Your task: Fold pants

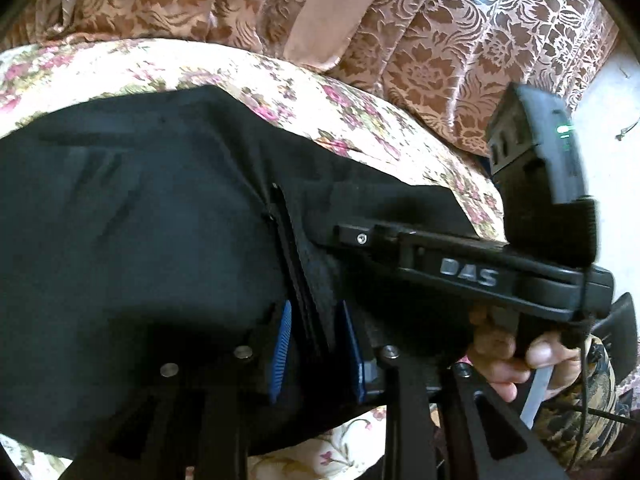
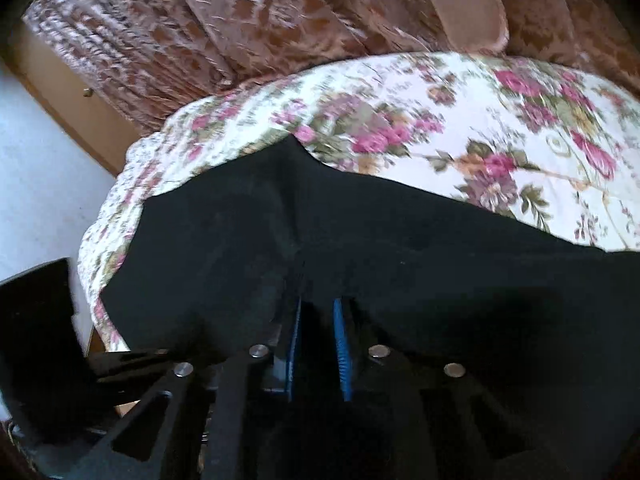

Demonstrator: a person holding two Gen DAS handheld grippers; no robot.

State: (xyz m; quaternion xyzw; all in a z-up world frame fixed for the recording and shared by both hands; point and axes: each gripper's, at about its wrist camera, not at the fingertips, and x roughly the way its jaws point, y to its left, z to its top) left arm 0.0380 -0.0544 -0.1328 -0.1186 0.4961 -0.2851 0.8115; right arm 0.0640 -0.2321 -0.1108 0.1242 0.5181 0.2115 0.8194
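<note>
The black pants [image 1: 140, 240] lie on a bed with a flowered bedspread [image 1: 360, 120], filling the left and centre of the left wrist view and the middle band of the right wrist view [image 2: 360, 240]. Behind the bed, across the top of both frames, hangs a brown patterned curtain [image 1: 440, 60].

The left tongs [image 1: 316, 348] sit at the lower centre of their frame with the blue pads [image 1: 282, 344] spread a little apart. A thick stack of cloth edges, several layers deep, stands between them, though the pads do not look to be pressing on it. At the right of that frame the other tool crosses in from the side, a hand [image 1: 516, 356] wrapped round its handle, and its tip reaches into the same bunch of cloth.

The right tongs [image 2: 318, 344] show at the lower centre of their own frame. Their blue pads appear with a narrow gap, but the picture is smeared; they read as closed, most likely nipping a thin edge of the pants, which drape right over the fingertips.

As a judgement, folding is under way: the layered edges suggest at least one fold has been made. The pants are rumpled and bunched, so smoothing and a further fold seem left to do.
</note>
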